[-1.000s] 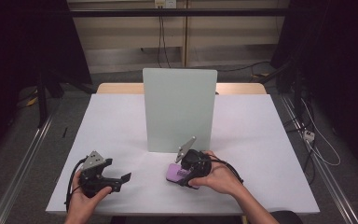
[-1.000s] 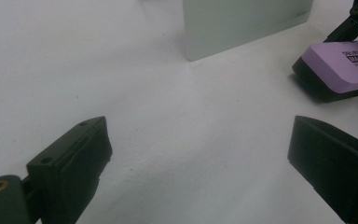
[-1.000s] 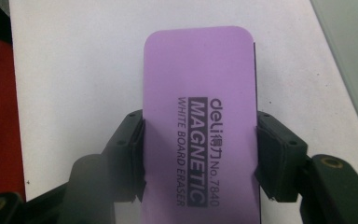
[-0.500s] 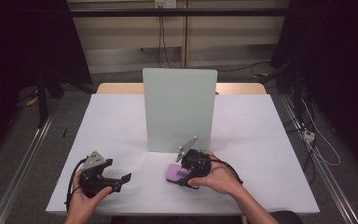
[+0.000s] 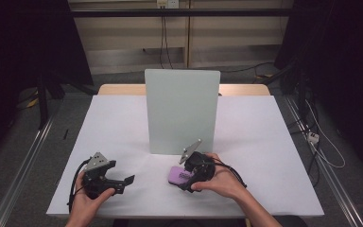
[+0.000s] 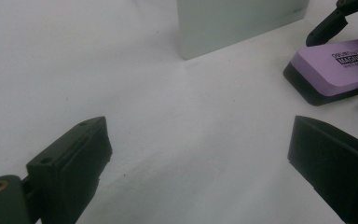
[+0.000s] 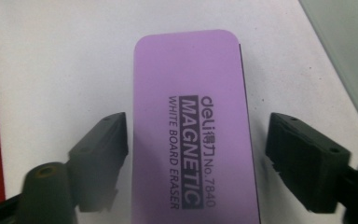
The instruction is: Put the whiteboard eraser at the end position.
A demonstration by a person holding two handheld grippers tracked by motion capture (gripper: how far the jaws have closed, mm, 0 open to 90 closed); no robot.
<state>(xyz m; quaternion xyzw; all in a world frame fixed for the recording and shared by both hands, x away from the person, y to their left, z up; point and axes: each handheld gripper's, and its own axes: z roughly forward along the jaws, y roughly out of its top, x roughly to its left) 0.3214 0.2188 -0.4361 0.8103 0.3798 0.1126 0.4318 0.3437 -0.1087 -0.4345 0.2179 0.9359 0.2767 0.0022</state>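
Eraser (image 7: 193, 126) between spread jaws of right gripper (image 7: 198, 154); left gripper (image 6: 200, 168) jaws spread, empty.

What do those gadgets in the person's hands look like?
Each hand holds a chunky black tool: left tool, right tool. Each has two blocky black jaws with small screw holes, a grey three-cornered plate on top, and a black cable looping off it. The forearms are bare, no sleeves visible.

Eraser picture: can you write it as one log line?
right gripper: open, astride purple eraser | left gripper: open, empty | eraser on table
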